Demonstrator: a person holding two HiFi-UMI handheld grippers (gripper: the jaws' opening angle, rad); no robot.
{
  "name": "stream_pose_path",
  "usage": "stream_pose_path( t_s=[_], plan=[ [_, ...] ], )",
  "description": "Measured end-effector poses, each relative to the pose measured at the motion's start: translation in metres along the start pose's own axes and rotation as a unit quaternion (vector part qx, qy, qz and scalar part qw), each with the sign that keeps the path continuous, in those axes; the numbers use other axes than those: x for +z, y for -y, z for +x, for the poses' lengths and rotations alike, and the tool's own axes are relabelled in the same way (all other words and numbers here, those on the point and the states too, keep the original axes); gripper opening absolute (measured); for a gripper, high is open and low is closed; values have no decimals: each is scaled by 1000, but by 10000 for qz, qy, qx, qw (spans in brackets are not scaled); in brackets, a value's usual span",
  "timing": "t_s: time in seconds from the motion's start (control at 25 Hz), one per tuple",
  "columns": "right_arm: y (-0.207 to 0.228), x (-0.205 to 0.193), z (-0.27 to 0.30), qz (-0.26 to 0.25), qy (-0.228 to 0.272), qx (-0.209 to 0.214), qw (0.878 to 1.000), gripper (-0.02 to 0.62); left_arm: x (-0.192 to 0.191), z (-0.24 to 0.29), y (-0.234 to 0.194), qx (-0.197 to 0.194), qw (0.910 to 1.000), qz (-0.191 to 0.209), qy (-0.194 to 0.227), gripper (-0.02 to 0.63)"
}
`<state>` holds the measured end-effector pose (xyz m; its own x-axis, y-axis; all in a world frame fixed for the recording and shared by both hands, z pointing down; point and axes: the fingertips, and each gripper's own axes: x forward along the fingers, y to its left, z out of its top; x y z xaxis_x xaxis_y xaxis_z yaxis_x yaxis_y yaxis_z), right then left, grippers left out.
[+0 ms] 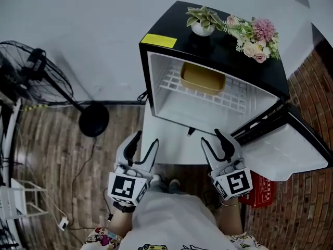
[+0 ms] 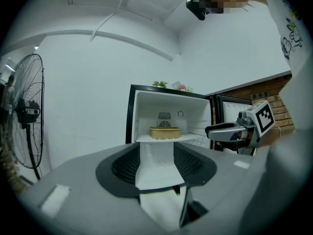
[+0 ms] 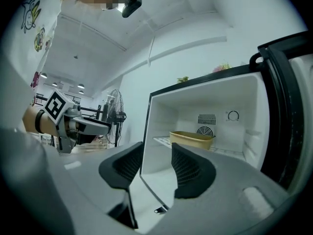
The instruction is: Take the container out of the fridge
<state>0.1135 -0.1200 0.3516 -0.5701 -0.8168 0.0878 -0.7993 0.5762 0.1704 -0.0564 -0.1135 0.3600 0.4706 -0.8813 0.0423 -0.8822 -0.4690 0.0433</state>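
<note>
Fingers (image 2: 124, 164) spread on both grippers, nothing between them. Left gripper (image 1: 145, 139) and right gripper (image 1: 212, 138) are side by side at the near edge, in front of the open fridge (image 1: 218, 53), outside it and pointing at it. Each one shows in the other's gripper view.

Container (image 1: 202, 78) is yellow and sits on the white wire shelf (image 1: 237, 95) inside the fridge, toward the back wall. It's well apart from both grippers, neither touches it.

Door (image 1: 291, 150) is swung open to the right, next to the right gripper. On top of the fridge are a potted plant (image 1: 202, 21) and flowers (image 1: 255, 38), with the flowers on the right. Fan (image 1: 31, 79) stands on the floor at far left.
</note>
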Motion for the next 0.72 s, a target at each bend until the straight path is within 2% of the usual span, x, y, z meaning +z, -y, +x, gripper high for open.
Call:
stream_pose_path(
  t_s=[0.48, 0.72],
  plan=[
    [-4, 7, 33, -459, -138, 14, 9988, 185, -3, 9, -18, -140, 9999, -80, -11, 213],
    [-3, 17, 48, -978, -149, 138, 9950, 194, -5, 12, -17, -213, 9997, -116, -42, 213]
  ],
)
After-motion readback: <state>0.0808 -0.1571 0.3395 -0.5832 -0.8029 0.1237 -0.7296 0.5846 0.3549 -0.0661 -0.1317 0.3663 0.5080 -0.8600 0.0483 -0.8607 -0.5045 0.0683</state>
